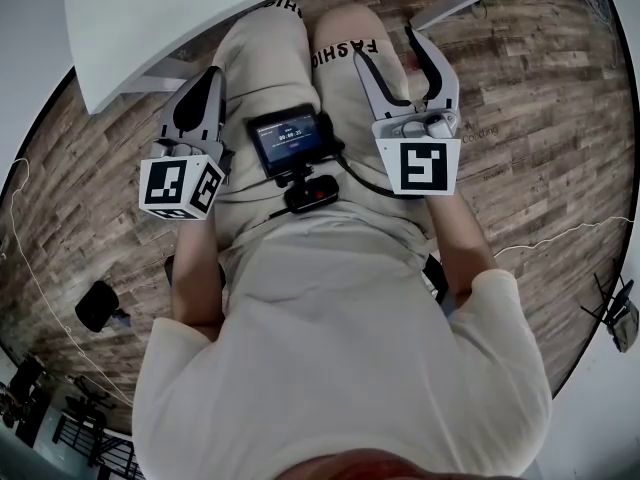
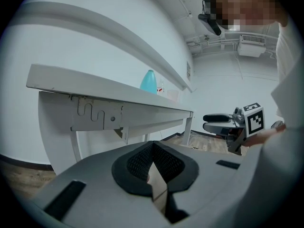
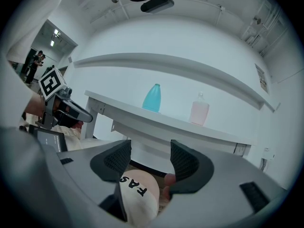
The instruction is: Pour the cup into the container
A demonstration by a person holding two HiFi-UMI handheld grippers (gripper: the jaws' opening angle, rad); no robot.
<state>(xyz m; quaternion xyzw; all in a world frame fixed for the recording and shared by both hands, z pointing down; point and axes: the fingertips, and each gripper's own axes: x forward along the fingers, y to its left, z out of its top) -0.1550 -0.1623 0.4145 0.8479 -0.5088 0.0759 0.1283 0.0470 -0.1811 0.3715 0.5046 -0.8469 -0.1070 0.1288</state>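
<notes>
**Grippers over the lap, vessels on the table**

A seated person (image 1: 330,348) held both grippers level above the thighs, facing a white table (image 1: 130,28). The left gripper (image 1: 212,76) had its jaws closed, the dark pads meeting at the tips with nothing between them. The right gripper (image 1: 386,44) had its jaws about half open and gripped nothing. Through the gap, its own view showed only the person's knee (image 3: 137,194) below.

A teal vessel (image 3: 152,98) and a pink bottle (image 3: 199,109) stood upright on the tabletop, near each other but apart, the teal one to the left as seen from the right gripper. Both stood well away from either gripper. I could not tell which one was the cup.

A small screen (image 1: 285,140) sat between the two grippers at the person's waist. The floor (image 1: 540,98) was wood plank.
</notes>
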